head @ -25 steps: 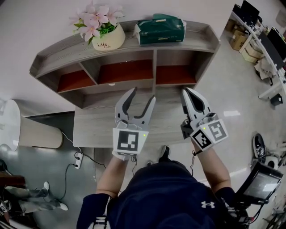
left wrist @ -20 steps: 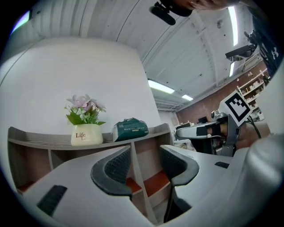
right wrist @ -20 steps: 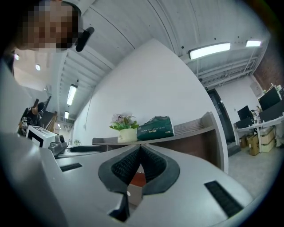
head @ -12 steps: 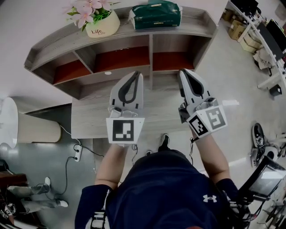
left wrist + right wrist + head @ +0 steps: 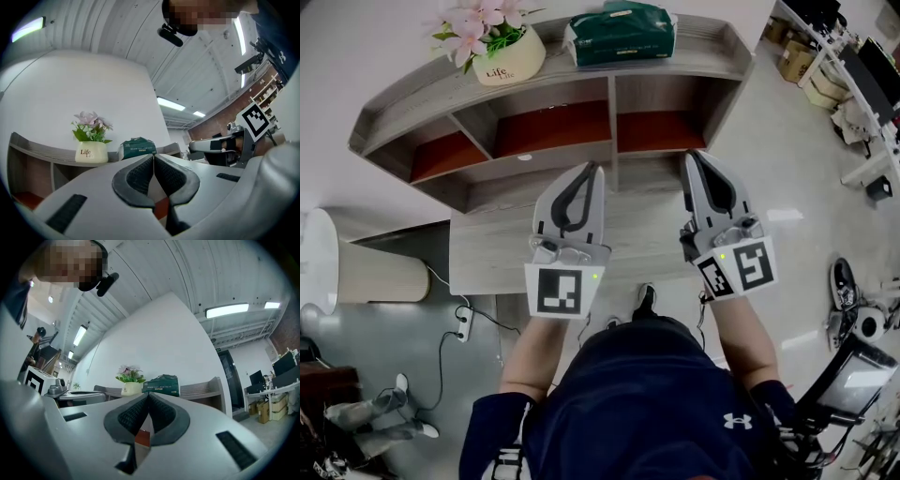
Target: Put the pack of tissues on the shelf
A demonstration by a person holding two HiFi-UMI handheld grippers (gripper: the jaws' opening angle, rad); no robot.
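on the shelf's (image 5: 412, 120) top board, towards its left end, stands a cream flower pot (image 5: 508, 64) with pink blooms. in front of the shelf and below its 3 open compartments, the left gripper (image 5: 589, 171) hangs above the wooden counter (image 5: 487, 255), pointing at the shelf; its 2 jaws are pressed together at the tips with nothing between the pads. the green pack of tissues (image 5: 621, 36) lies flat on the shelf's top board, just right of the flower pot and apart from it, over the divider between the middle and right compartments, well clear of both grippers. the right gripper (image 5: 694, 157) is in front of the shelf's right compartment, also aimed at the shelf, its jaws closed tip to tip and empty.
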